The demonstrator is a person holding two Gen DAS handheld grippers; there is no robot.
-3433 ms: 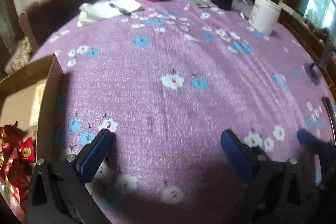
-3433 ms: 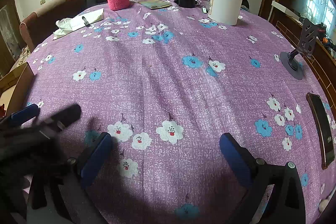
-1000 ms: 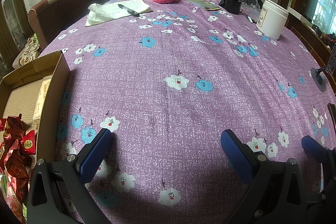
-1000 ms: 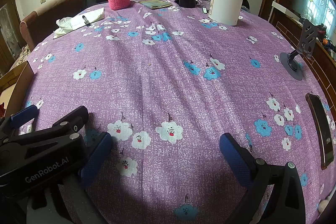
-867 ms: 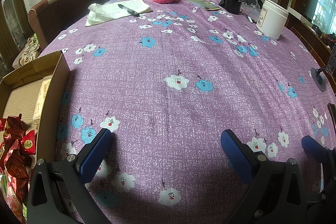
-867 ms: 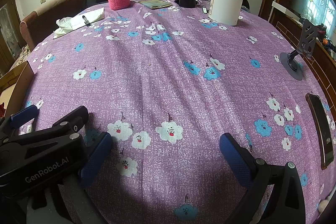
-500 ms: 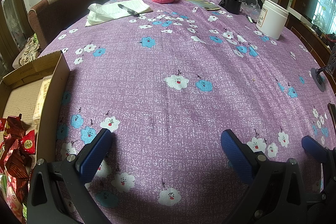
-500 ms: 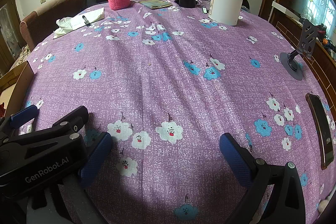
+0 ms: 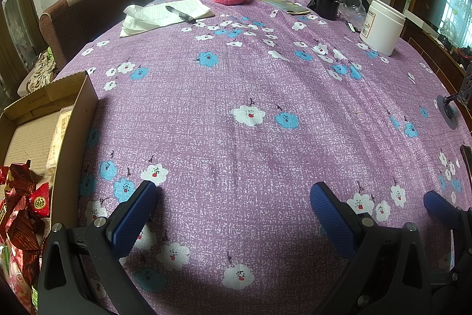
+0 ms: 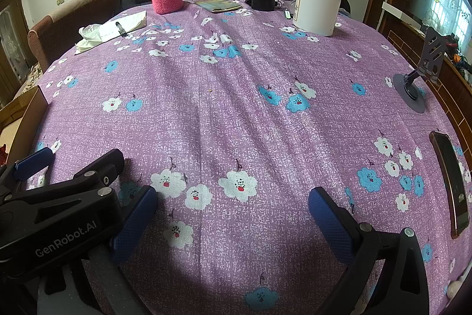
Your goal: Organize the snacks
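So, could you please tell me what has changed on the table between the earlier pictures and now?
The left tool pulled back and steadied, so the cardboard box and red snack packets show more fully. Both tools are open and empty; the right tool and tabletop items stayed put.

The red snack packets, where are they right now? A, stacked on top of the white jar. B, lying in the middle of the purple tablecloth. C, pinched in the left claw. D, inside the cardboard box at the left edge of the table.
D: the red snack packets sit inside the cardboard box at the table's left edge, while the left claw is open over bare cloth.
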